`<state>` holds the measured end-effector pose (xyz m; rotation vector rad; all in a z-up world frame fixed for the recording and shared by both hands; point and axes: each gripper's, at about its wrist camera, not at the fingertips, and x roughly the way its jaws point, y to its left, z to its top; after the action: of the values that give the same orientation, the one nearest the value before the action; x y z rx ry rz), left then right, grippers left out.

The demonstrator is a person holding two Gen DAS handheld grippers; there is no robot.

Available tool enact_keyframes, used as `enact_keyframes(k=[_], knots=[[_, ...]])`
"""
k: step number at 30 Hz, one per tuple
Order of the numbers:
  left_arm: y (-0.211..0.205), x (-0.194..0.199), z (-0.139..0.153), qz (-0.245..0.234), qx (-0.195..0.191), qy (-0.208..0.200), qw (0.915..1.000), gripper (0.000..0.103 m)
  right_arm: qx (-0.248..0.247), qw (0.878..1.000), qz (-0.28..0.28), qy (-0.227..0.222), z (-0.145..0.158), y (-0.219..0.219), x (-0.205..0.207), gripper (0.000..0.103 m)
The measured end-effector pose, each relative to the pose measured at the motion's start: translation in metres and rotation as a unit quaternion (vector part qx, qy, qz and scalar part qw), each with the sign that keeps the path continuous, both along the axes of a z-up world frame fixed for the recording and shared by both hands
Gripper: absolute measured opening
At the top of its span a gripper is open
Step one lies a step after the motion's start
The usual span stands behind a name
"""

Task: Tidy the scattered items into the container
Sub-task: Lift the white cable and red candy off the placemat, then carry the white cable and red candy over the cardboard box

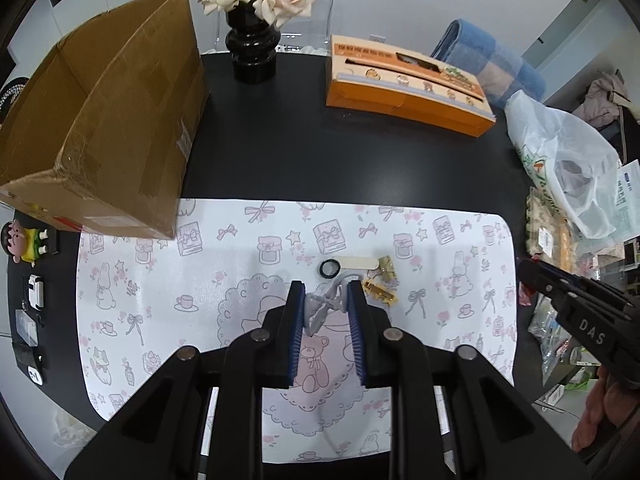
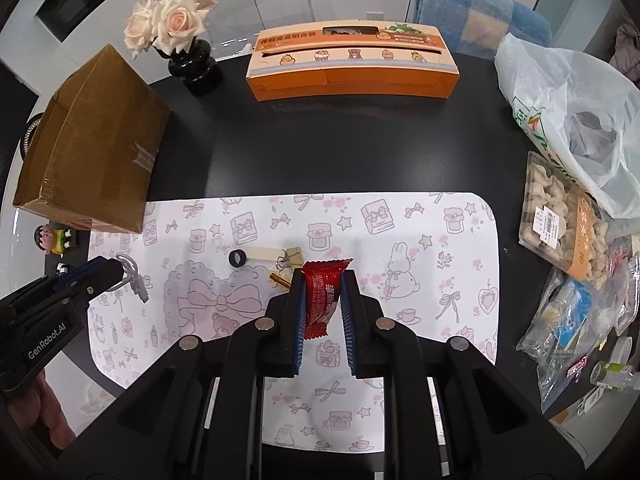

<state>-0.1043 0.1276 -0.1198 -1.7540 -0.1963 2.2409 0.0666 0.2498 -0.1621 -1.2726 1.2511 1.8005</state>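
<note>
So the right tool [image 2: 322, 294] is clamped on a red snack packet [image 2: 320, 300] above the mat's middle, and the left tool [image 1: 326, 306] pinches what looks like a grey keyring [image 1: 326, 304]. Risk: the keyring dangles loosely and could slip before reaching the cardboard box [image 1: 104, 120] at the desk's far-left corner.

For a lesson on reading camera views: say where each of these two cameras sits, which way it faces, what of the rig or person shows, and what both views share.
Left wrist: on the left gripper, facing forward over the mat; it holds a grey clip; right gripper at right edge.
Right wrist: on the right gripper, holding a red packet; left gripper at left.
Shared: cardboard box, orange box.
</note>
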Motion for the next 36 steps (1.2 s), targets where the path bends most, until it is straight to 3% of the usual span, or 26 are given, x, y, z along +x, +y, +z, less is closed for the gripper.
enact_keyframes(k=[15, 36], knots=[[-0.023, -0.013, 0.025, 0.015, 0.013, 0.016, 0.9997, 0.021, 0.021, 0.999, 0.019, 0.020, 0.033, 0.012, -0.034, 0.017], [-0.087, -0.038, 0.059, 0.069, 0.014, 0.050, 0.9963, 0.021, 0.062, 0.994, 0.073, 0.062, 0.088, 0.032, -0.124, 0.017]])
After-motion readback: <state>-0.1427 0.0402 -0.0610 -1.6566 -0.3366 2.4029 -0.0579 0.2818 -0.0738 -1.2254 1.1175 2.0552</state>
